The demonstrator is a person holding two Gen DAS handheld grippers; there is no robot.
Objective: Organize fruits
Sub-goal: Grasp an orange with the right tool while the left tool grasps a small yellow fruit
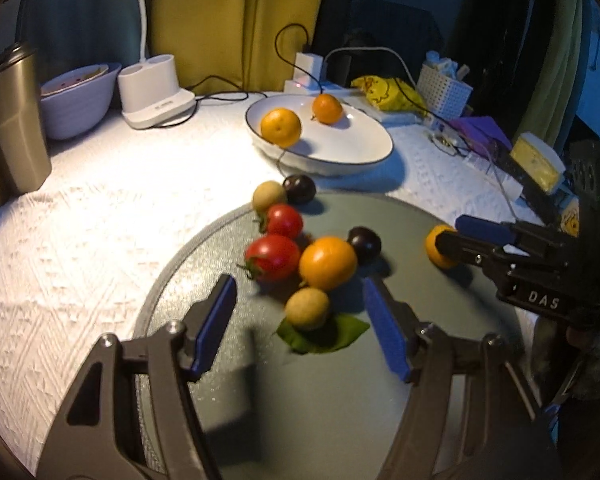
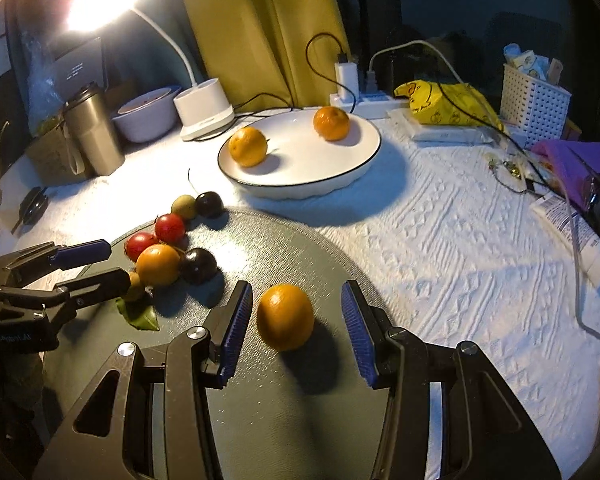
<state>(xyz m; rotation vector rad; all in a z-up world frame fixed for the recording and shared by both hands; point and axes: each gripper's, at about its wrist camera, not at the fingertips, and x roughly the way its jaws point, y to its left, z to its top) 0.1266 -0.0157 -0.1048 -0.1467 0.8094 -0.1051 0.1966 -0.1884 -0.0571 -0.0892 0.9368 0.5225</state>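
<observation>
A round grey mat holds several fruits: two red tomatoes, an orange, dark plums and a yellowish fruit on a green leaf. My left gripper is open, its jaws either side of the yellowish fruit. My right gripper is open around a lone orange on the mat, pads apart from it. A white plate behind holds two oranges.
On the white textured cloth stand a metal tumbler, a bowl, a white lamp base, a power strip with cables, a yellow bag, a white basket and purple items.
</observation>
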